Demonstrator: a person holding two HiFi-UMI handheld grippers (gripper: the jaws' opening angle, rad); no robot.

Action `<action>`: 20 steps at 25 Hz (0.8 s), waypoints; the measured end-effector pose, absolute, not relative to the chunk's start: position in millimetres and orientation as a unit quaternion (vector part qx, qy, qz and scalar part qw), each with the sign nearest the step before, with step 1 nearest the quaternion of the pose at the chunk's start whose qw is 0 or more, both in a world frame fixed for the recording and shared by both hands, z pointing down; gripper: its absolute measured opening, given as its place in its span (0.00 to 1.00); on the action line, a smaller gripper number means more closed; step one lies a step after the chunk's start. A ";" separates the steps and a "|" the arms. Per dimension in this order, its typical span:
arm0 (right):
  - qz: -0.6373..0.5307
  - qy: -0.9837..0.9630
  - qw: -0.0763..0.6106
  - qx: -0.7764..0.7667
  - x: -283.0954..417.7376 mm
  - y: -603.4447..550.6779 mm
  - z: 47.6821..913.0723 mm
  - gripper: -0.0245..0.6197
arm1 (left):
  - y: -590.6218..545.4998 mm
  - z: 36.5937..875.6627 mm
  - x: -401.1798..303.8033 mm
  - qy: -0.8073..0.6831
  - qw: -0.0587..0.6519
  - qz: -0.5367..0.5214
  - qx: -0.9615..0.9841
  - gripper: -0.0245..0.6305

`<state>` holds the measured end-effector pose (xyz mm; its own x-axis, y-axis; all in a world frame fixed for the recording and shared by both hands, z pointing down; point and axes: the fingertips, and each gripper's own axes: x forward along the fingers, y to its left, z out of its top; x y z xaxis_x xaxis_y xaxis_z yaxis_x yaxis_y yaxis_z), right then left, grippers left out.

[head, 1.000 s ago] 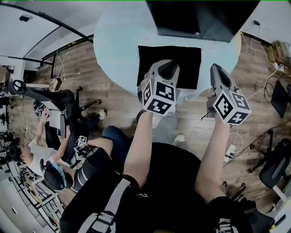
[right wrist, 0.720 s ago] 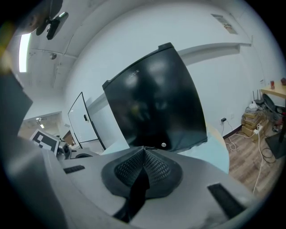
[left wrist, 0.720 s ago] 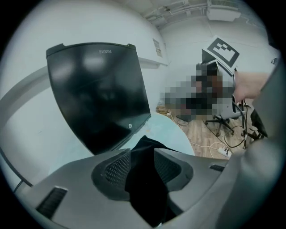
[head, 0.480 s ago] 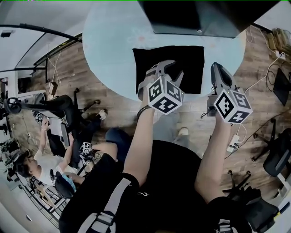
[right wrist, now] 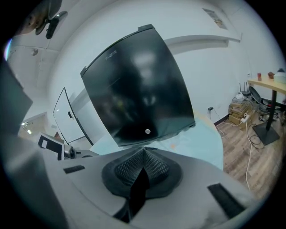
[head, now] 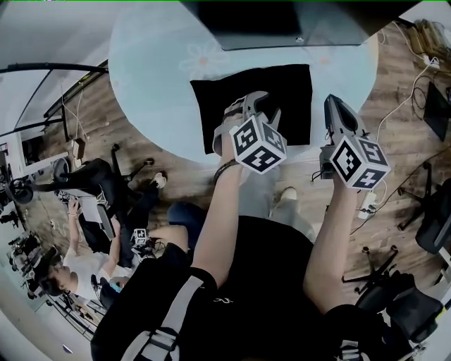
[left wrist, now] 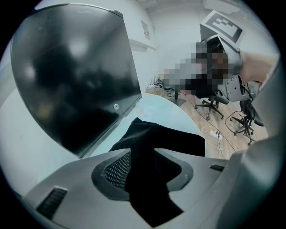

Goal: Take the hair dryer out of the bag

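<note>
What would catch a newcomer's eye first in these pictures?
A flat black bag lies on the round pale blue table, in front of a big black screen at the far edge. Two grey grippers with marker cubes reach toward it: the left gripper hangs open over the bag, the right gripper is shut, beside the bag's right edge.

Round pale-blue surface [head: 151, 84], with a daisy print [head: 203, 62] towards the left. Flat on it by the near edge, a black bag [head: 292, 99]. At the far side, beyond the bag, a large black panel [head: 282, 21].
</note>
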<state>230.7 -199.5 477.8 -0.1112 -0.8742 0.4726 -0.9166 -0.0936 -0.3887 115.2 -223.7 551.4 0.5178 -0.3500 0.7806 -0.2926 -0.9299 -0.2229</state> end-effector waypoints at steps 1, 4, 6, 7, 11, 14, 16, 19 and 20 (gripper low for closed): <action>0.324 -0.671 0.034 0.667 232.0 -199.8 480.0 0.04 | -224.5 555.0 116.1 0.183 0.033 -0.460 -0.868 0.31; 0.329 -0.666 0.037 0.668 235.6 -200.9 485.0 0.04 | -225.0 564.3 119.2 0.175 0.033 -0.469 -0.865 0.31; 0.331 -0.664 0.038 0.670 236.8 -201.6 487.3 0.04 | -224.1 567.9 121.0 0.167 0.028 -0.471 -0.866 0.31; 0.332 -0.663 0.039 0.670 237.0 -201.9 488.3 0.04 | -223.7 569.3 121.5 0.164 0.025 -0.472 -0.866 0.31; 0.334 -0.663 0.042 0.669 235.5 -203.2 490.5 0.04 | -219.6 572.8 122.4 0.148 0.018 -0.474 -0.868 0.27; 0.334 -0.664 0.044 0.667 232.7 -206.0 489.6 0.04 | -216.2 571.7 122.6 0.137 0.018 -0.474 -0.869 0.22; 0.333 -0.668 0.046 0.664 229.0 -209.5 488.3 0.04 | -216.4 570.0 121.4 0.137 0.020 -0.473 -0.870 0.18; 0.329 -0.676 0.049 0.658 222.5 -213.9 484.9 0.04 | -221.1 564.9 116.9 0.147 0.026 -0.469 -0.870 0.06; 0.328 -0.678 0.051 0.656 221.0 -215.2 483.6 0.04 | -222.1 562.6 115.5 0.149 0.025 -0.467 -0.872 0.06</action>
<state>221.0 -215.2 483.6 -0.1349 -0.8563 0.4986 -0.9226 -0.0750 -0.3784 115.5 -222.1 562.6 0.5203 -0.2825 0.8059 -0.2359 -0.9545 -0.1823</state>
